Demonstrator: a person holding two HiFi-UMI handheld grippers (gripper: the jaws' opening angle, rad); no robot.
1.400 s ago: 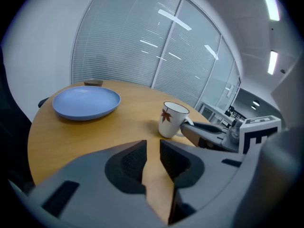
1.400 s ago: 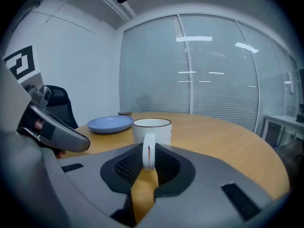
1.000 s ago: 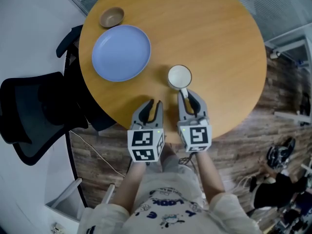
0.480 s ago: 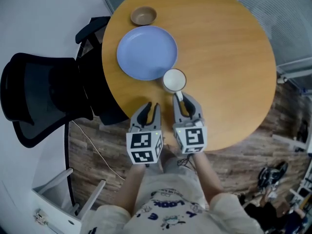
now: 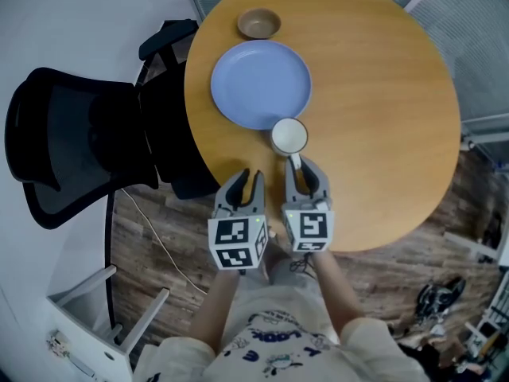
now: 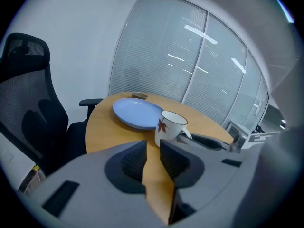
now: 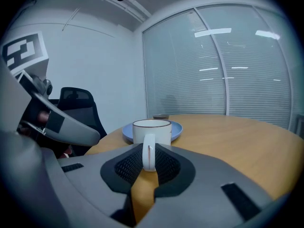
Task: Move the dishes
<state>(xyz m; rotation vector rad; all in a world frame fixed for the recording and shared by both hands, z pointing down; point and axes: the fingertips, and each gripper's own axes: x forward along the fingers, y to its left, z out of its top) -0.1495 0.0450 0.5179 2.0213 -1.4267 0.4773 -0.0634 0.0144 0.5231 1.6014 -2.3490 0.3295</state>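
Observation:
A white mug with a red leaf print sits at the near rim of a blue plate on the round wooden table. My right gripper is shut on the mug's handle, which stands upright between its pads. Beyond the plate is a small brown bowl. My left gripper hovers over the table's near edge, left of the right one, open with only bare table showing between its jaws. Whether the mug rests on the table or hangs just above it, I cannot tell.
A black office chair stands close against the table's left side, its armrest by the plate. Blinds cover glass walls behind the table. Wooden floor lies below the table's near edge.
The right gripper has carried the mug left, from a spot apart from the plate to right against its near rim. The left gripper has moved left alongside it.

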